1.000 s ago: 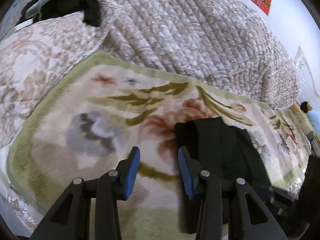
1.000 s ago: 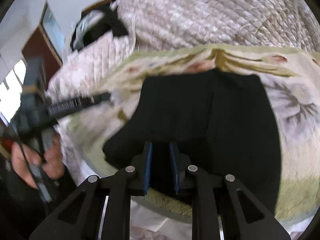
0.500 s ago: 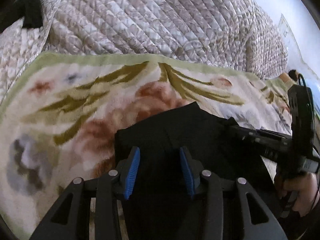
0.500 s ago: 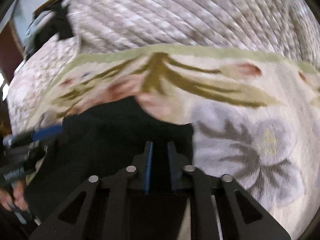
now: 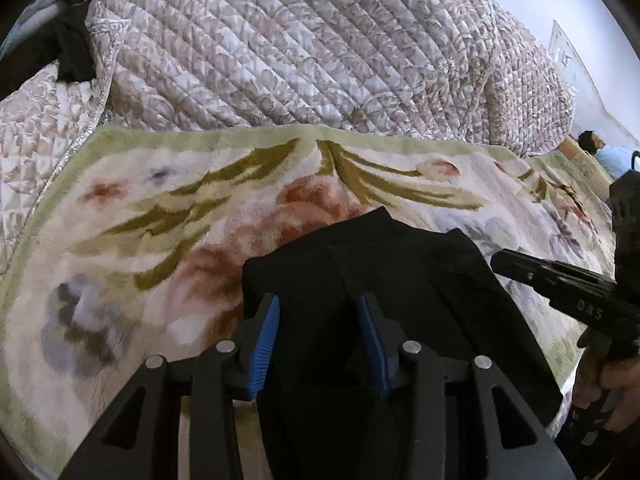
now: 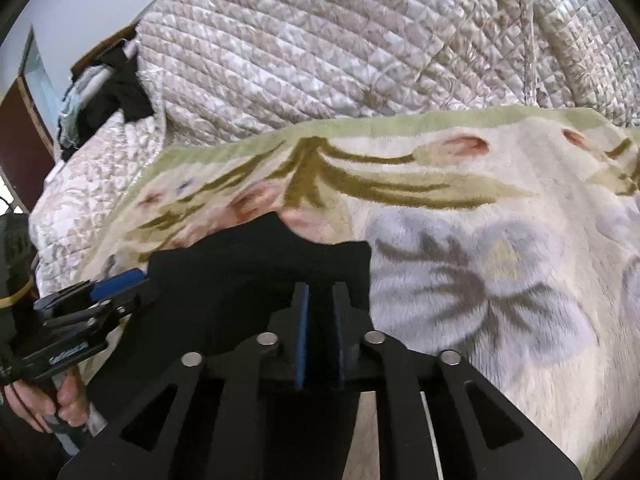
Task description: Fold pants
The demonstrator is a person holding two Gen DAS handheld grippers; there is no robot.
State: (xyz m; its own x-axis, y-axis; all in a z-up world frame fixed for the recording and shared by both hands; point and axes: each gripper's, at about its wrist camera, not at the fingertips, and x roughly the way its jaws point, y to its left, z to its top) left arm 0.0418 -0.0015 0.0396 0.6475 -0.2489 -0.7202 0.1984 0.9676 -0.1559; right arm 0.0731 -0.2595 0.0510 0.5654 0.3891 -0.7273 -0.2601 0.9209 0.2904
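Note:
The black pants (image 5: 360,264) lie folded on the floral blanket (image 5: 160,208); they also show in the right wrist view (image 6: 248,276). My left gripper (image 5: 318,304) is open, its blue pads over the near part of the pants. My right gripper (image 6: 320,292) is nearly closed with black fabric between its pads, at the pants' right edge. It shows from the side in the left wrist view (image 5: 504,260), and the left gripper shows in the right wrist view (image 6: 124,284).
A quilted bedspread (image 5: 320,48) rises in a heap behind the blanket. Dark clothing (image 6: 116,88) hangs at the far left. A person (image 5: 600,148) lies at the far right.
My left gripper swung right from bare blanket to over the pants. My right gripper moved to the pants' right edge, staying shut on the fabric.

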